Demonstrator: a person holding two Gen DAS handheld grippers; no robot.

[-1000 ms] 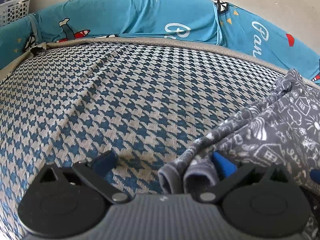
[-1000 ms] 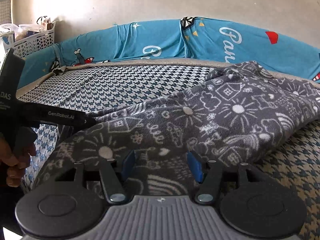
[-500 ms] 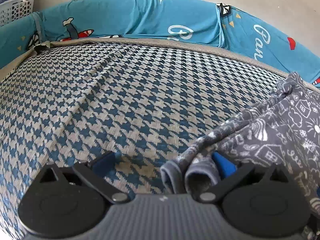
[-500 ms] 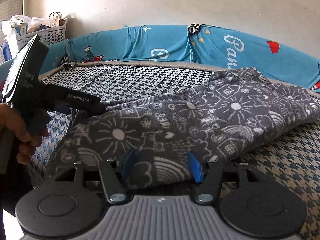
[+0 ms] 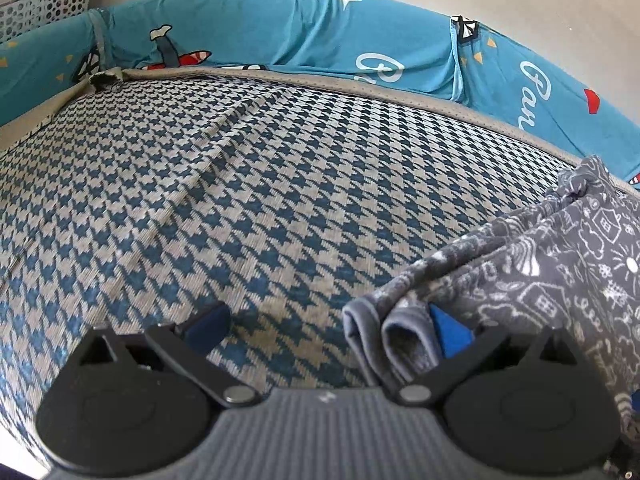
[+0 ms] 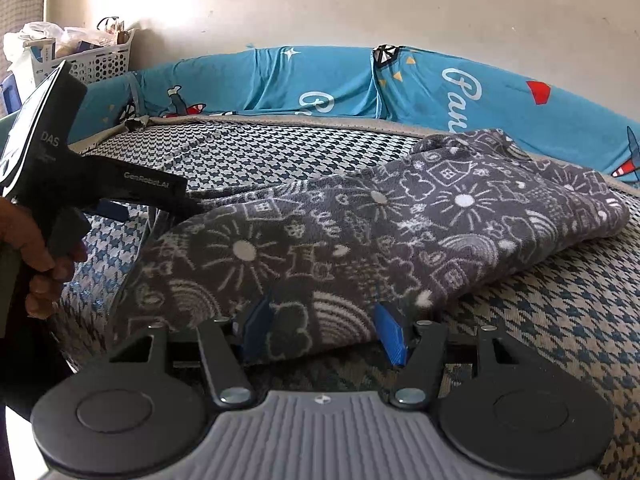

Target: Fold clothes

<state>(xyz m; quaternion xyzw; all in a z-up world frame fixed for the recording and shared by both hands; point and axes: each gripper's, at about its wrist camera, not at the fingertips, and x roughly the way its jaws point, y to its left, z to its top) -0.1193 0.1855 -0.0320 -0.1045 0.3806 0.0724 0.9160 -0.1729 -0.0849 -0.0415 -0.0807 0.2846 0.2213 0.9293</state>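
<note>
A dark grey fleece garment with white doodles lies folded lengthwise across a houndstooth bed cover. My right gripper is open at the garment's near edge. A bulge of fleece sits between its blue pads, and they do not clamp it. My left gripper is open wide at the garment's left end. The doubled grey hem rests against the inner side of its right finger. In the right wrist view the left gripper reaches in from the left, held by a hand.
A blue cartoon-print bumper runs along the far side of the bed, against a pale wall. A white perforated basket with bags stands at the far left corner. Bare houndstooth cover stretches left of the garment.
In the right wrist view the garment has slid away from the camera. The left gripper and its hand have come further into view on the left. The left wrist view is almost unchanged.
</note>
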